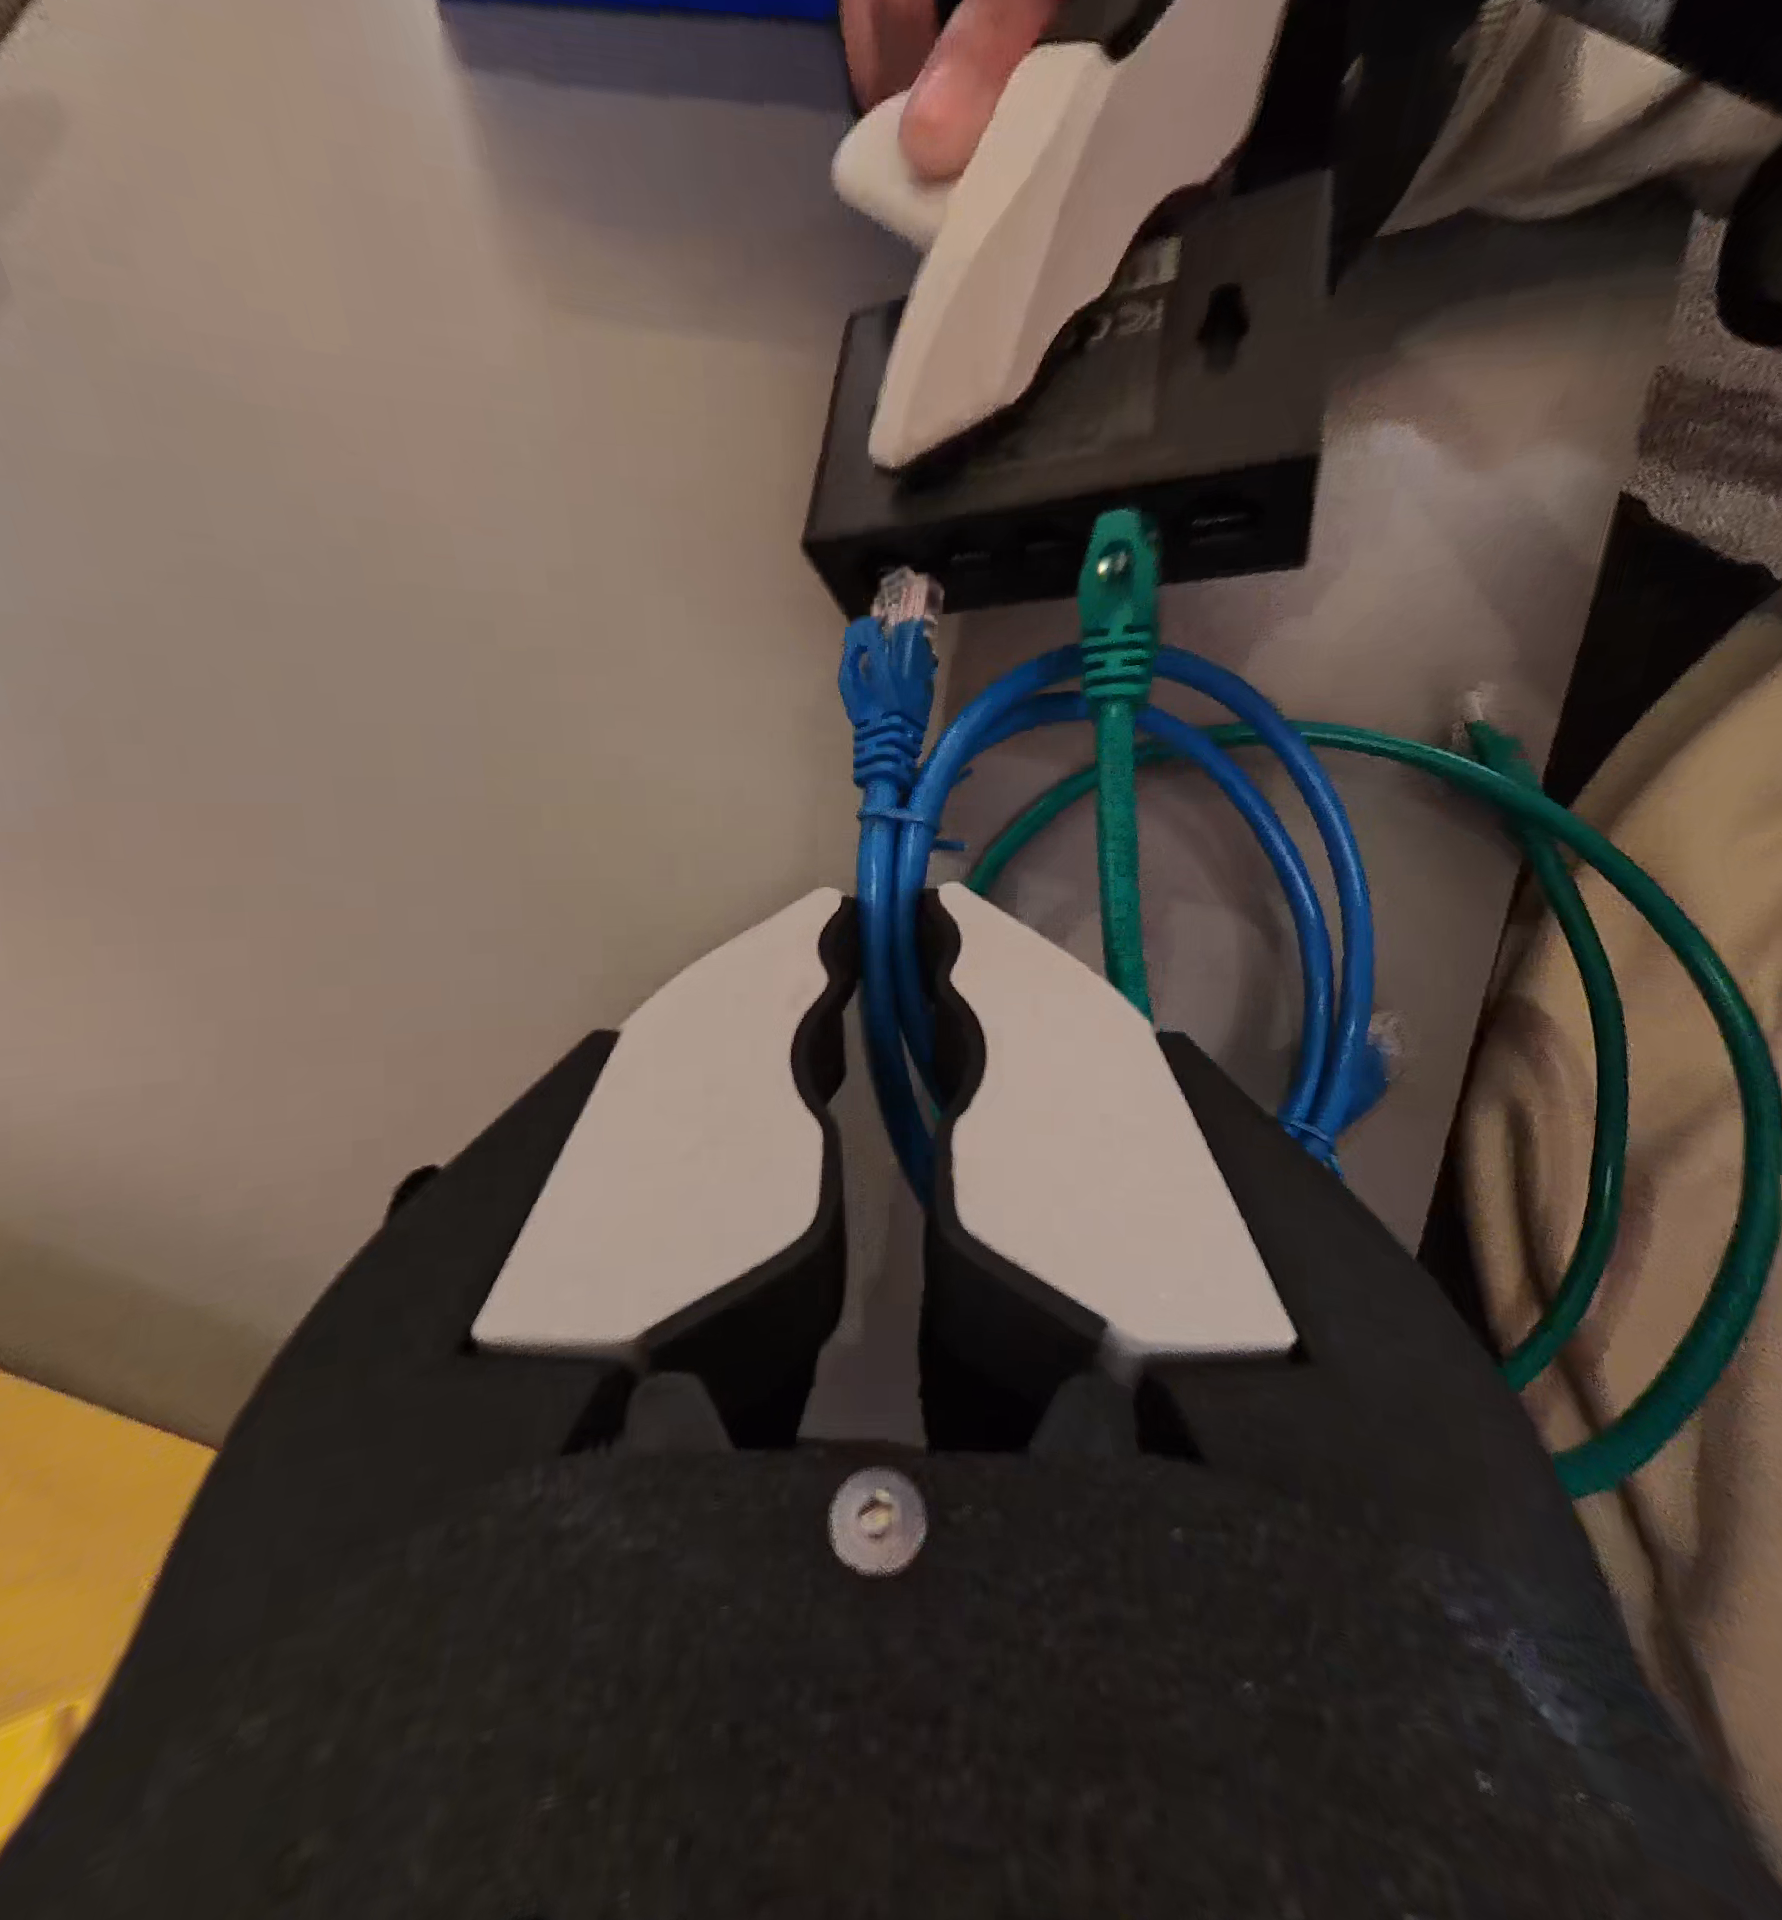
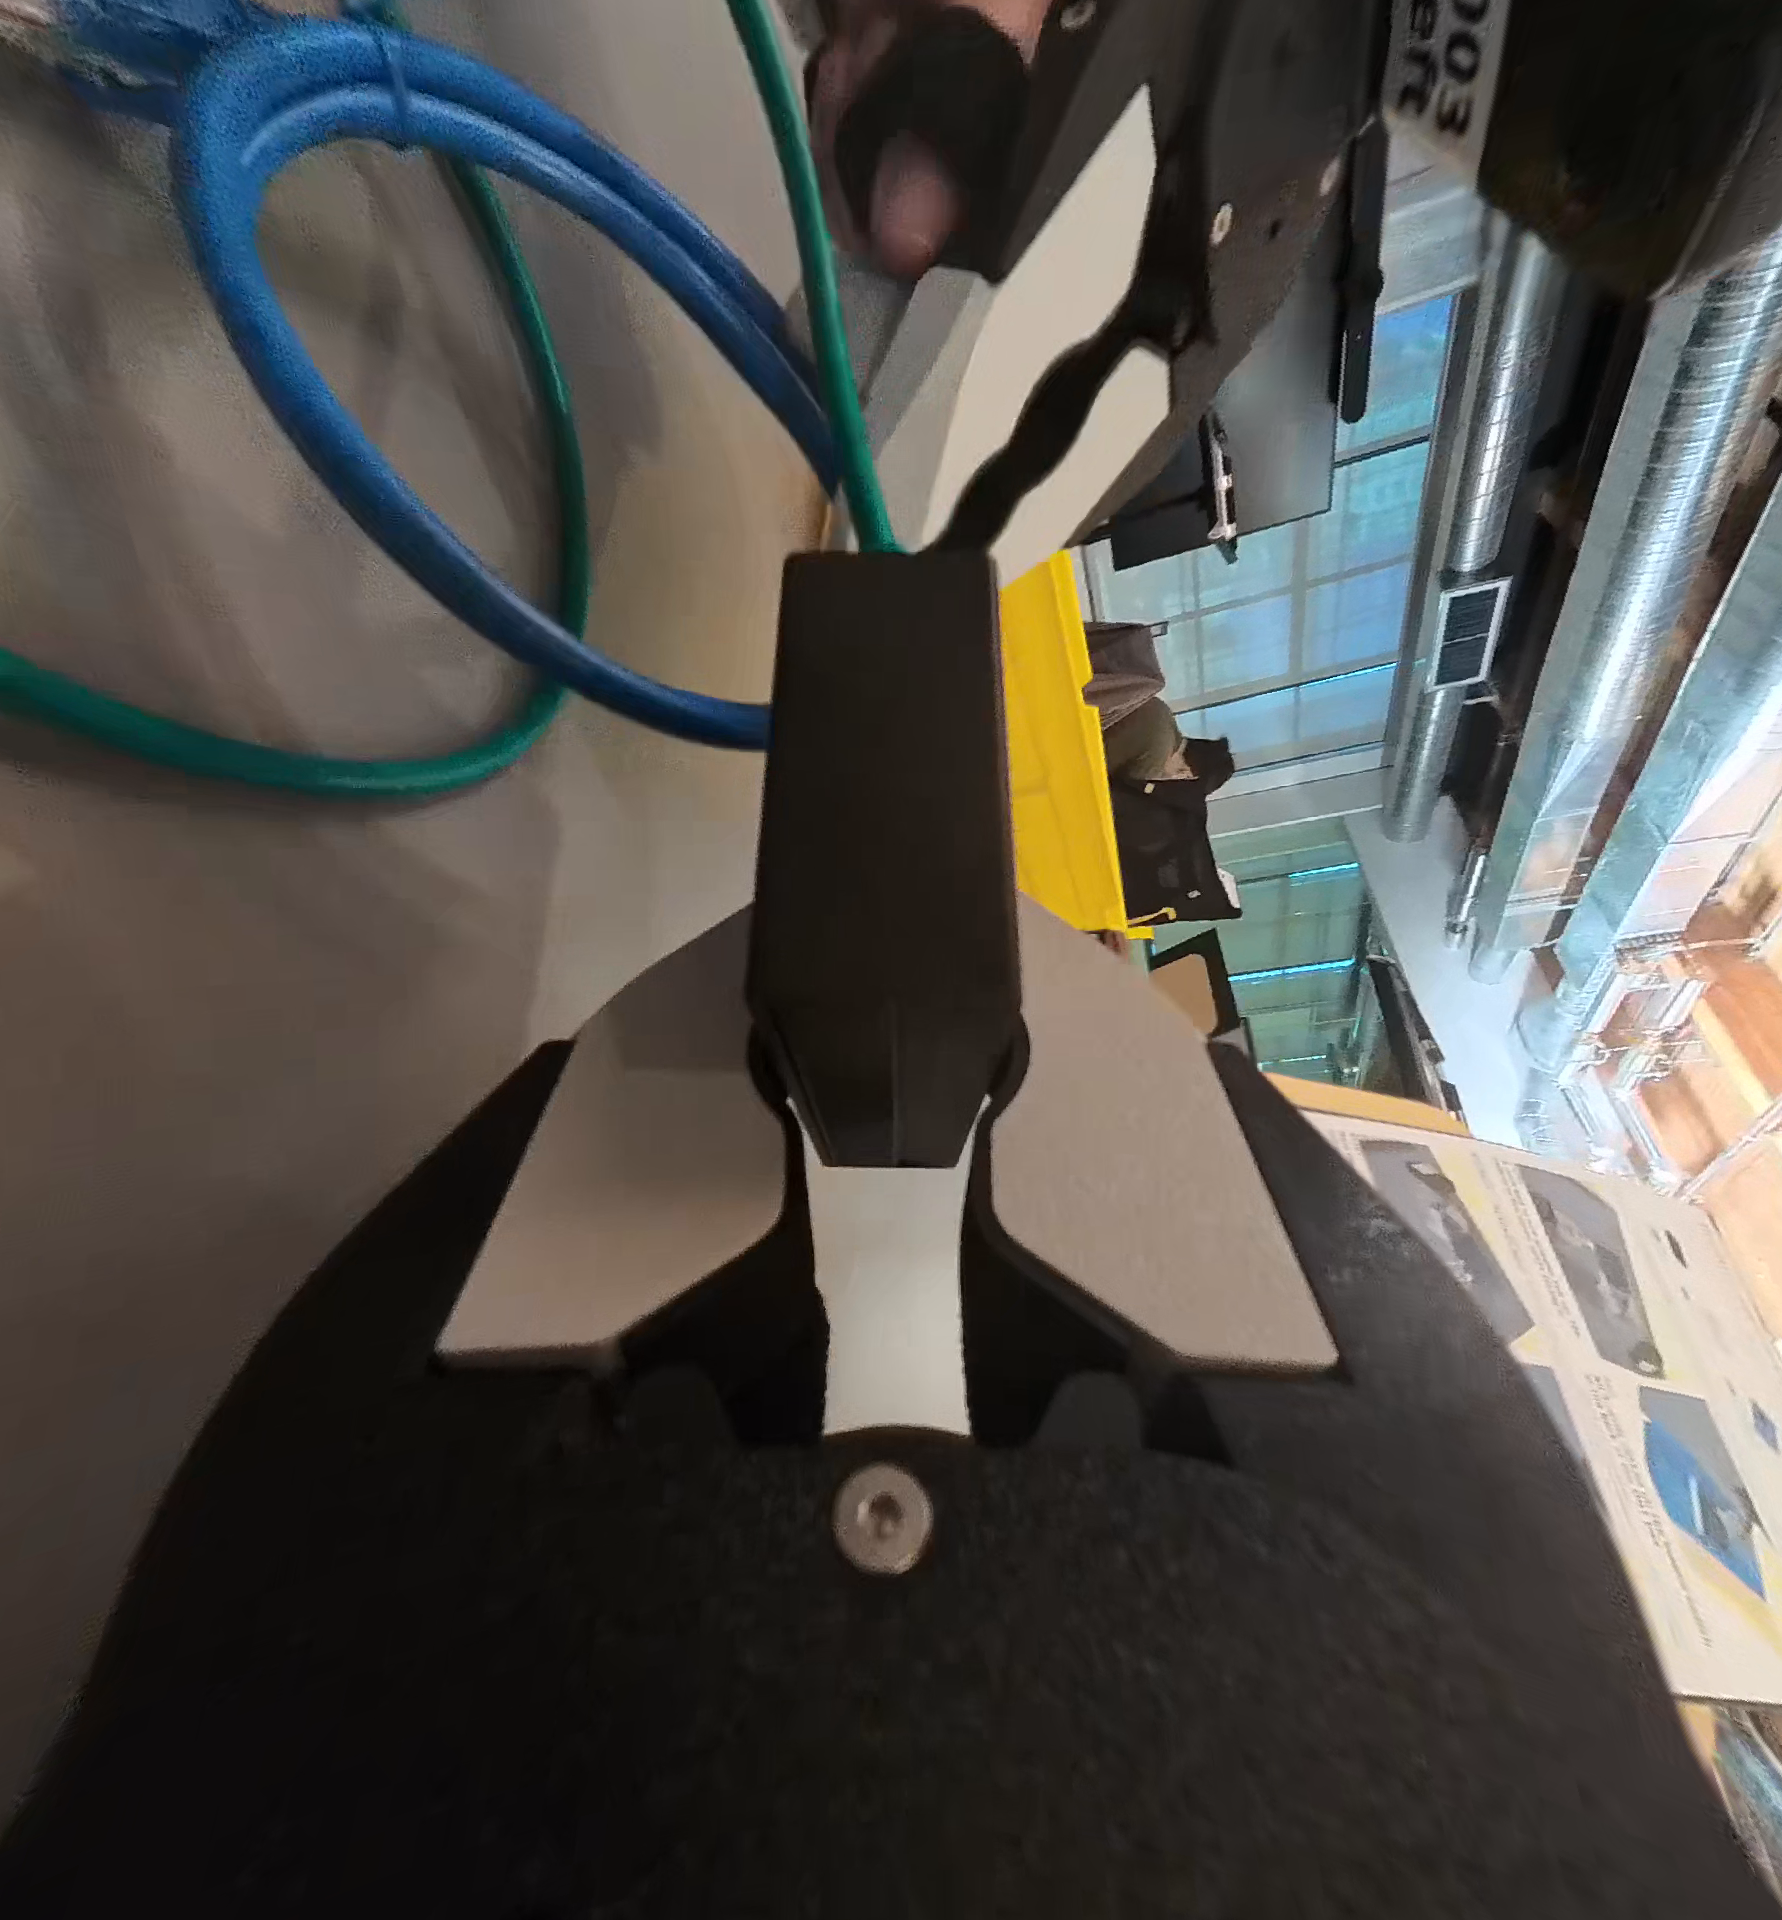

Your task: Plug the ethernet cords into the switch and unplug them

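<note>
Your left gripper (image 1: 889, 920) has its jaws clamped on the blue cord (image 1: 882, 935), its plug tip just at the switch's (image 1: 1063, 488) leftmost port. Your right gripper (image 2: 882, 997) jaws grip the black switch, held above the bench (image 1: 347, 623). The green cord (image 1: 1118, 644) sits plugged in.

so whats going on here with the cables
A person is working two handheld grippers. The right gripper is shut on the black switch, holding it up. The left gripper is shut on the blue cord, its plug just short of the end port, not yet in. The green cord is already plugged in.
</note>
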The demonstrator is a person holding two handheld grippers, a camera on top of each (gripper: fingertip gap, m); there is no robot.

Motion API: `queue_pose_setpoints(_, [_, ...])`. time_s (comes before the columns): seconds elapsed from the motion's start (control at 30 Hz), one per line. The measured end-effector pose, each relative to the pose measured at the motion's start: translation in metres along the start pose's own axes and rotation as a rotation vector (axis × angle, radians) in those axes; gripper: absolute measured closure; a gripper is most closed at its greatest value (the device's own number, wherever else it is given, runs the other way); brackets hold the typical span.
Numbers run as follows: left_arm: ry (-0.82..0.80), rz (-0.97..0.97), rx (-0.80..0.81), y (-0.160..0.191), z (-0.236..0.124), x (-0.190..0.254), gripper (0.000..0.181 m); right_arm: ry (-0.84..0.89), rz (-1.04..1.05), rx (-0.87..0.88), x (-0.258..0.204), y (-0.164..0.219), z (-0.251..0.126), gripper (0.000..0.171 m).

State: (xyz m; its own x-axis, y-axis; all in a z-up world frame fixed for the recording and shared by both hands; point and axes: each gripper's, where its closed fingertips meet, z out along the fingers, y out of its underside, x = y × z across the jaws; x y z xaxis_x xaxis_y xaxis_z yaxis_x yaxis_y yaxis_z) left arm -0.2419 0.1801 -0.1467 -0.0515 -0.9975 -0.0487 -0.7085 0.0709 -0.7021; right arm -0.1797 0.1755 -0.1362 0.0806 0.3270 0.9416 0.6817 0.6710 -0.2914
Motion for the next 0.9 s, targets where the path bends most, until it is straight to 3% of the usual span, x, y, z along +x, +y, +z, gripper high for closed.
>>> queue_pose_setpoints(0.23, [-0.057, 0.106, 0.003, -0.005, -0.003, 0.003, 0.17, 0.008, 0.076, 0.044, 0.005, -0.007, -0.001, 0.141])
queue_pose_setpoints(0.9, [-0.079, 0.127, -0.02, -0.005, -0.004, 0.009, 0.171, -0.039, 0.118, 0.026, -0.005, 0.001, 0.004, 0.141])
